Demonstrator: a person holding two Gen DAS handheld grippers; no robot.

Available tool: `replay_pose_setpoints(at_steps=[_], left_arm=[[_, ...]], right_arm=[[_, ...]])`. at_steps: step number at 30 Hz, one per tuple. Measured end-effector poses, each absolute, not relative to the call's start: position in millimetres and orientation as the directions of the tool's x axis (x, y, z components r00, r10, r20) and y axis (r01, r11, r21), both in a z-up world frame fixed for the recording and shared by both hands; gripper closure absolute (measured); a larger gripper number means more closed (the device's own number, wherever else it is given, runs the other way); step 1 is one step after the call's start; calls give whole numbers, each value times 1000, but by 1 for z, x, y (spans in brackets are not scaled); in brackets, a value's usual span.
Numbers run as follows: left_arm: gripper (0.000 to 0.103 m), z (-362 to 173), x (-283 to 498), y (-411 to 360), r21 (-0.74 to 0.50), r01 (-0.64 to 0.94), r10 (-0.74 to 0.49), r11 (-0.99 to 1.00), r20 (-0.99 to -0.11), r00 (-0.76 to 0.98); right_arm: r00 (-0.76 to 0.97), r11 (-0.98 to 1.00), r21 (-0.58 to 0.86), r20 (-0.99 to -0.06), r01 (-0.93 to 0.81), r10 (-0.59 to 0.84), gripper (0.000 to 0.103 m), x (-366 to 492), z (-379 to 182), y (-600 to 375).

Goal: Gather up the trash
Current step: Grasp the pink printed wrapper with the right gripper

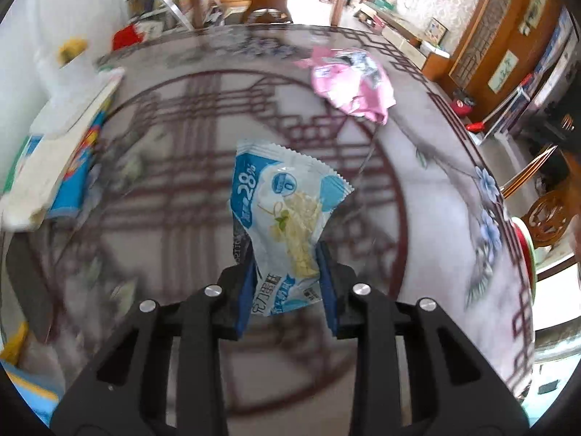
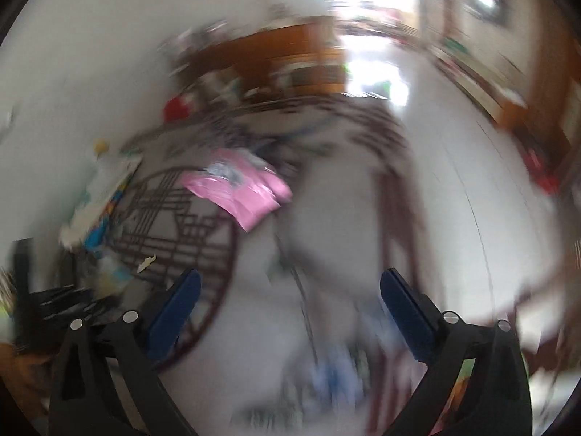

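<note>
While the left gripper point(image 1: 287, 272) clenches the blue-and-white crinkled plastic snack wrapper point(image 1: 287, 210) above the round patterned table point(image 1: 435, 189), a crumpled pink plastic wrapper point(image 1: 354, 83) lies beyond it; the right gripper point(image 2: 290, 290) is spread wide, empty.

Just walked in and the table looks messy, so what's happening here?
A person is clearing trash off a patterned table with a two-finger tool in each hand. The left tool is shut on a blue-and-white snack wrapper. The right tool is open with nothing between its fingers. A crumpled pink wrapper lies on the table, not yet picked up.
</note>
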State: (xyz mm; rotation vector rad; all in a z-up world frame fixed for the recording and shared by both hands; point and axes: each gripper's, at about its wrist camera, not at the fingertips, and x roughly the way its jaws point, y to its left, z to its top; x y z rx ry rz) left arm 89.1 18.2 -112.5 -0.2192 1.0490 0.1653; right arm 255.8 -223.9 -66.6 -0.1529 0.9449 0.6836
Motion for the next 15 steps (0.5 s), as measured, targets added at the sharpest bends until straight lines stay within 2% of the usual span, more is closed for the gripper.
replay_pose_setpoints(at_steps=[5, 11, 15], left_arm=[[72, -114, 45, 53, -130, -313, 30, 941, -887, 460], [72, -124, 16, 81, -151, -375, 26, 915, -904, 427], [72, -128, 14, 93, -155, -384, 26, 910, -904, 426]], right_arm=[[319, 654, 8, -869, -757, 379, 8, 321, -96, -121], [197, 541, -3, -933, -841, 302, 8, 356, -126, -53], [188, 511, -60, -961, -858, 203, 7, 353, -150, -26]])
